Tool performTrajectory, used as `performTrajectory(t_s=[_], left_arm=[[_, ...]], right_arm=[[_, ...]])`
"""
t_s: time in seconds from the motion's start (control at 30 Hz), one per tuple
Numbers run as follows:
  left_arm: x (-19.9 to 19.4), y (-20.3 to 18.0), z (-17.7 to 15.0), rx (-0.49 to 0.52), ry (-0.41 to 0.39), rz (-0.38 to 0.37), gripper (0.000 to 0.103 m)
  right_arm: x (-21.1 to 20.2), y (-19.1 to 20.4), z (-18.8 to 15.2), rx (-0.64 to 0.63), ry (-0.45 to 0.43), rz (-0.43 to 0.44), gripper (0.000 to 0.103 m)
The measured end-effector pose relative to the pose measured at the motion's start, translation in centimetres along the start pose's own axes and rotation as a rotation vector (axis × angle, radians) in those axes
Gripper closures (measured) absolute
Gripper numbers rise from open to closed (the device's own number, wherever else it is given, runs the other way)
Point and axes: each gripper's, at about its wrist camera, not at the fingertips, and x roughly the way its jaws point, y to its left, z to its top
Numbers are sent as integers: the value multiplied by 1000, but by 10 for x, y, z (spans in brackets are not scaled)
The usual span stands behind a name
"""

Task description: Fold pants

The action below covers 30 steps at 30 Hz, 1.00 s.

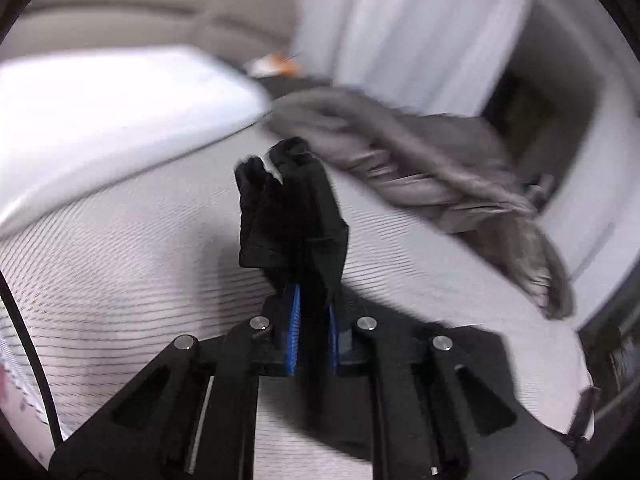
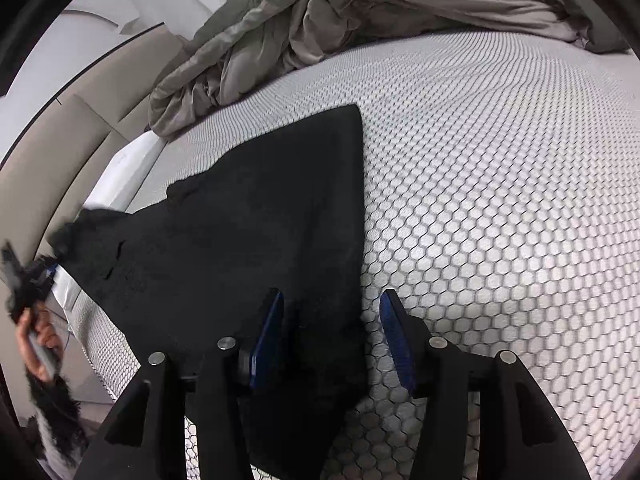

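Left wrist view: the left tool (image 1: 296, 216) is pinched tight on a bunched wad of the black pants (image 1: 290, 208), blue pads nearly together with the cloth standing up between them, lifted off the mattress (image 1: 120, 260).
Blur here: heavy smear across this view, so that tool looks to be on the move; a white pillow (image 1: 100, 120) and a rumpled grey duvet (image 1: 420, 168) lie beyond.
Right wrist view: the right tool (image 2: 330, 320) is spread wide, blue pads well apart, gripping nothing; it hovers over the near edge of the pants (image 2: 260, 240).
Where the pants are: mostly flat on the honeycomb mattress cover (image 2: 500, 220), one straight edge running up the middle, the far-left end drawn up toward the left tool (image 2: 38, 276) held in the person's hand (image 2: 40, 344).
Step in hand: I'd call it an early fold, one end raised while the rest is laid out.
Next move calls for: the left end carried across and laid onto the flat part, the right tool probably closing on or pinning the near edge so the cloth doesn't drag.
Background: grey duvet (image 2: 320, 20) heaped at the far side.
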Motion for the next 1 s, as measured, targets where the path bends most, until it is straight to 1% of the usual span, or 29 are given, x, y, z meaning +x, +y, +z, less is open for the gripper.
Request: performTrajectory(t_s=[0.03,0.1,0.17,0.2,0.23,0.27,0.3,0.33,0.37,0.4,0.43,0.47,0.5,0.53,0.57,0.6,0.63,0.67,0.7,0.73,0.77,0.8,0.87,0.9,0.97,1.0], left_arm=[[-7,-29,-2,35,-26,-37,95],[-13,-79,-8,92,-38,-121,95],[-13,-131,-26,155,-9,-219,95],[-9,-158,-40,189,28,-267,94],[-1,-183,-59,212,86,-315,94],[8,-201,-75,222,135,-348,92],[22,-222,-100,237,207,-376,75],[40,-243,-129,278,308,-416,58],[56,-260,-158,340,418,-463,22],[77,-278,-197,431,566,-514,19],[88,-285,-225,506,654,-519,24],[92,-286,-246,555,695,-487,36],[93,-288,-264,617,707,-430,36],[86,-289,-268,663,677,-435,36],[74,-290,-268,705,647,-475,36],[66,-290,-264,724,641,-515,36],[58,-288,-257,723,624,-545,36],[49,-283,-246,701,582,-563,35],[43,-278,-238,681,553,-566,30],[41,-269,-224,646,517,-558,27],[45,-257,-209,601,485,-536,23],[52,-250,-197,569,466,-513,23],[70,-221,-173,469,422,-406,24],[72,-207,-168,446,408,-360,24],[94,-177,-152,383,381,-232,24],[103,-168,-140,362,381,-192,24]], right_arm=[[-5,0,1,-1,-12,-5,50],[-14,-2,3,2,-38,-4,49],[-21,-1,7,4,-61,2,49],[-26,-4,6,7,-74,0,49],[-34,-9,6,18,-91,-6,49],[-37,-11,7,30,-103,-10,49],[-42,-17,6,45,-115,-13,48],[-48,-23,5,59,-127,-19,48],[-52,-29,5,76,-137,-29,48],[-56,-36,3,95,-143,-37,47],[-59,-41,3,111,-144,-40,47],[-62,-48,1,132,-145,-46,47],[-64,-52,1,145,-143,-51,47],[-64,-54,1,151,-138,-50,47],[-65,-55,0,154,-137,-42,47],[-66,-55,0,154,-137,-33,47],[-67,-54,0,151,-137,-21,47],[-68,-52,1,146,-136,0,47],[-67,-48,2,142,-136,30,47],[-65,-43,3,139,-132,74,47],[-63,-39,4,139,-126,101,47],[-58,-32,6,143,-114,151,47],[-49,-22,8,147,-87,233,47],[-43,-16,9,143,-71,272,47],[-32,-4,11,129,-47,299,47],[-26,0,12,123,-32,283,47]])
